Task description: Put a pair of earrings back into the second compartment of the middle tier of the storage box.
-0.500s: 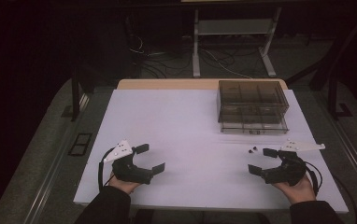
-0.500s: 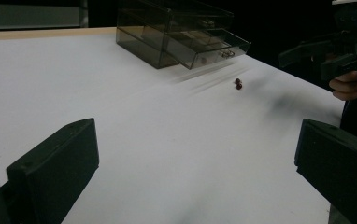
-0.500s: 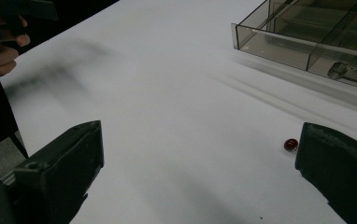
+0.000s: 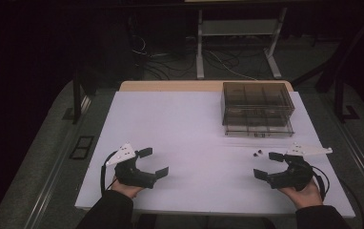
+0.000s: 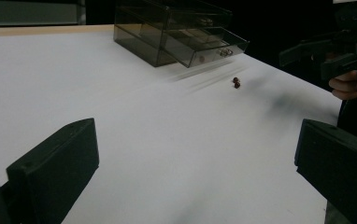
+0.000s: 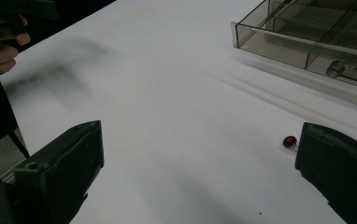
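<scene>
Lab: white-covered table (image 4: 189,138), floor cables (image 4: 227,67), metal stand (image 4: 239,43).

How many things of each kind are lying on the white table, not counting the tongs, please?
Smoky clear drawer box: 1
Small dark red beads: 2
Total: 3

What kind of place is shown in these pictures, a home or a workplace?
Probably a lab or recording workspace, not a home: a white-covered table under dim light, loose cables and a metal stand on the floor behind, and a smoky clear drawer box set out for handling.
</scene>
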